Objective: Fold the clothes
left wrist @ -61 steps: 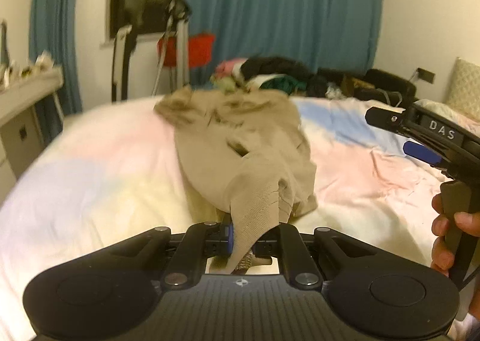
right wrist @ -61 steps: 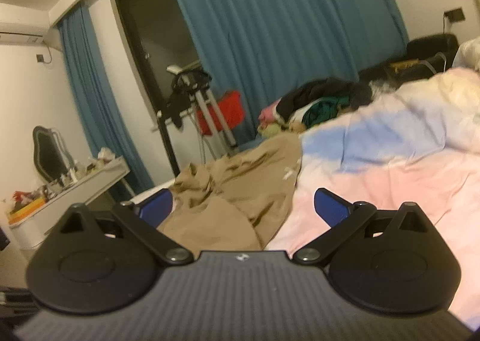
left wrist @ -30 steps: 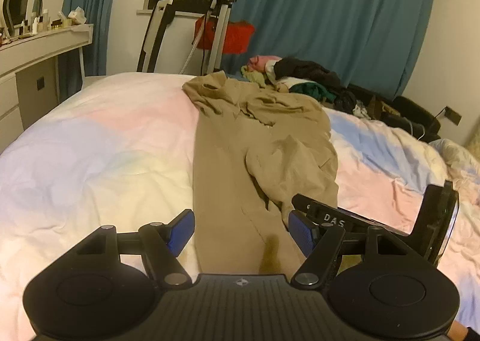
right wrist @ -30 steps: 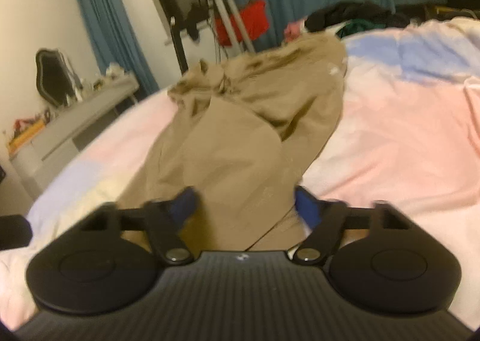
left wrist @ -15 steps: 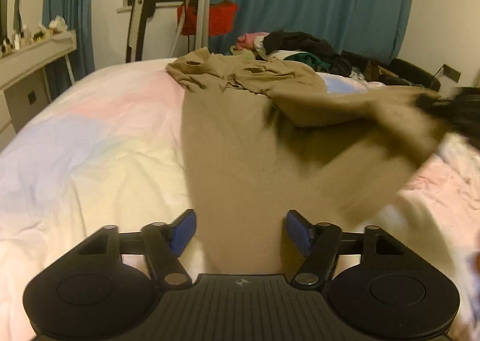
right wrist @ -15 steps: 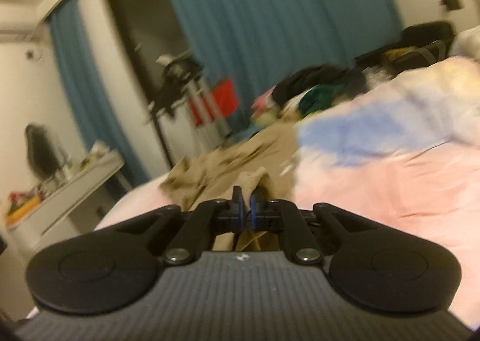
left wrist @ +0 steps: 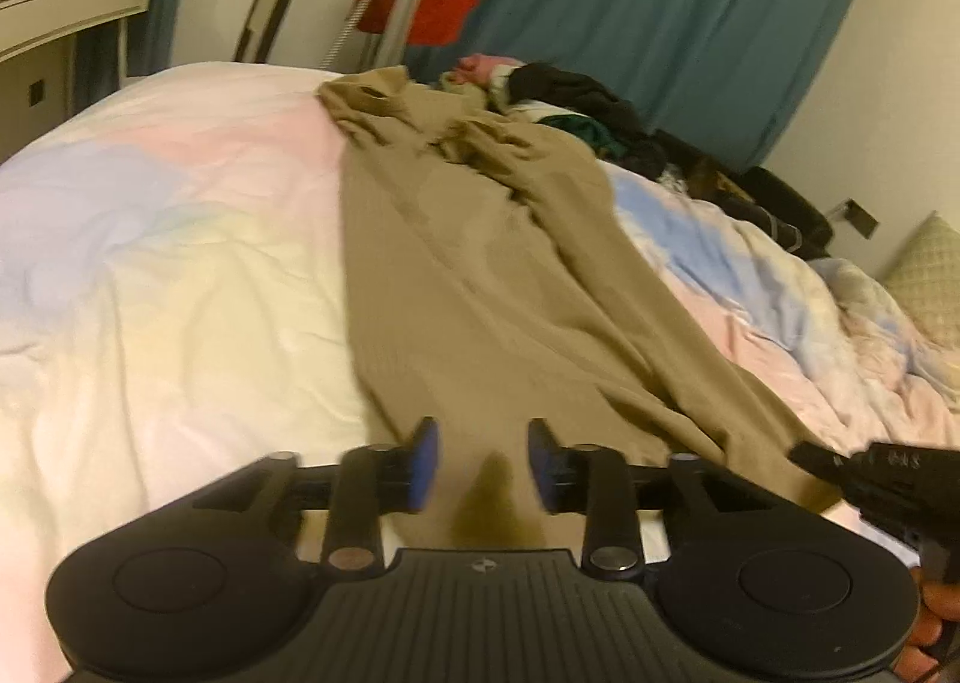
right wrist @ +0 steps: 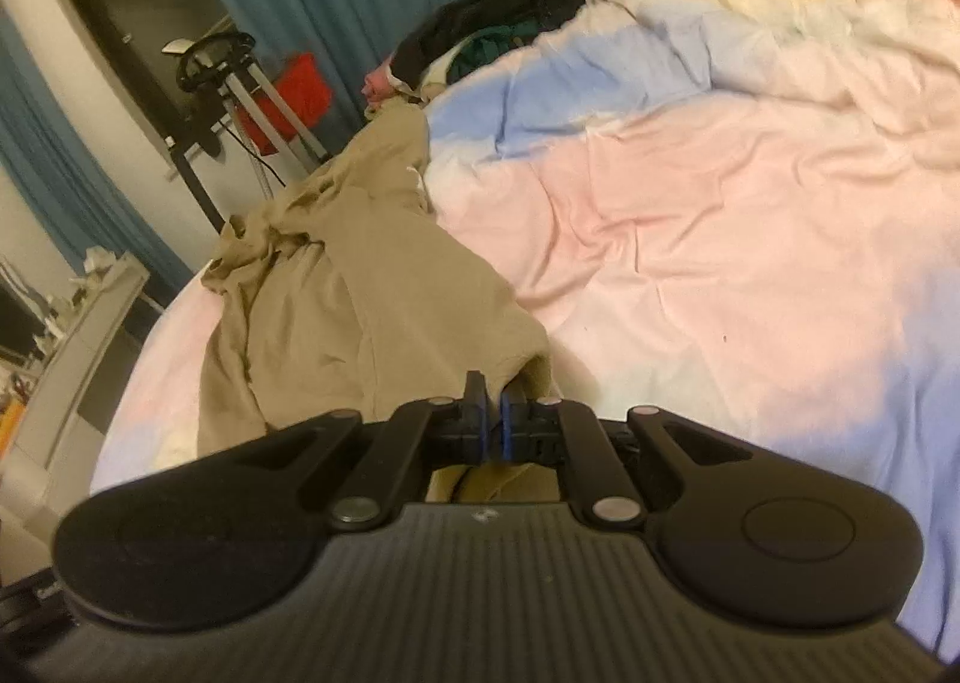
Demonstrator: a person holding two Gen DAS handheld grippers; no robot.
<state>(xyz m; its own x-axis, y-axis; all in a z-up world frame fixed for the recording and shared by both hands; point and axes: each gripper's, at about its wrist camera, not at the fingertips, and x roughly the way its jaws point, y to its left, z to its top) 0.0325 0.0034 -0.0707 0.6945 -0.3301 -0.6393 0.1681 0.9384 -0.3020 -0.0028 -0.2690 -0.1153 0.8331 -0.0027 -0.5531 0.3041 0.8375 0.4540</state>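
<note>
Tan trousers (left wrist: 480, 275) now spread lengthwise down the middle of the bed (left wrist: 180, 275), both legs drawn out flat toward the near edge, waistband bunched at the far edge; half a second earlier, right leg lifted and blurred in mid-air, two seconds earlier heaped in a crumpled pile. Left gripper (left wrist: 483, 464) low over the near end of the left leg, blue-padded fingers (left wrist: 425, 461) spread with cloth visible in the gap, nothing held; narrower in spread than a second ago. Right gripper (right wrist: 489, 425) level with the bedcover at the near edge, rolled to one side, fingers pressed together and pinching the hem of the right trouser leg (right wrist: 522, 359), cloth rising in a small ridge just ahead of the tips. Seen from the left wrist, right gripper body at the lower right corner, held from below by a hand (left wrist: 936, 617). Pile of dark and pink clothes (left wrist: 558, 95) beyond the far edge, before a blue curtain (left wrist: 660, 11).
</note>
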